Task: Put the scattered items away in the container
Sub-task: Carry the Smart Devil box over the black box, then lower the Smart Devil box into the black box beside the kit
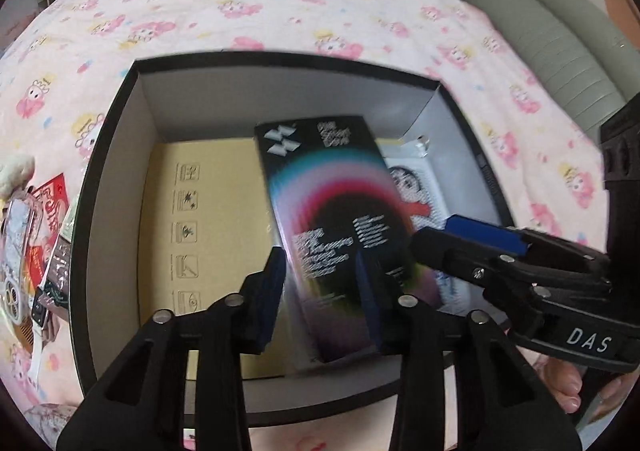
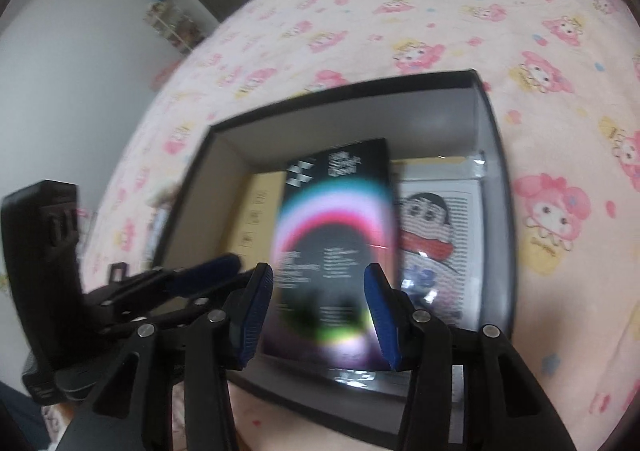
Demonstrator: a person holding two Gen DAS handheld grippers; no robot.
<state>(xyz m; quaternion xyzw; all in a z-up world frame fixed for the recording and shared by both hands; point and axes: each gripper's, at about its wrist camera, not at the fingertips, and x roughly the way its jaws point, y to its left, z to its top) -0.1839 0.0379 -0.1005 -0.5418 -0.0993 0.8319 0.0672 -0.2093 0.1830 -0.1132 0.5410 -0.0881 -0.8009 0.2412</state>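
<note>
A black box with a rainbow arc (image 1: 332, 227) hangs tilted over an open dark-rimmed container (image 1: 104, 179) on a pink cartoon-print bedspread (image 1: 280, 3). Its long axis runs away from both sets of jaws. The left gripper (image 1: 320, 291) clamps the box's near end between blue pads. The right gripper (image 2: 316, 311) straddles the same end, but blur hides whether its pads touch. Below lie a tan carton (image 1: 200, 235) toward the left and a cartoon-boy packet (image 2: 436, 235) toward the right. More clutter (image 1: 36, 251) waits outside, left.
</note>
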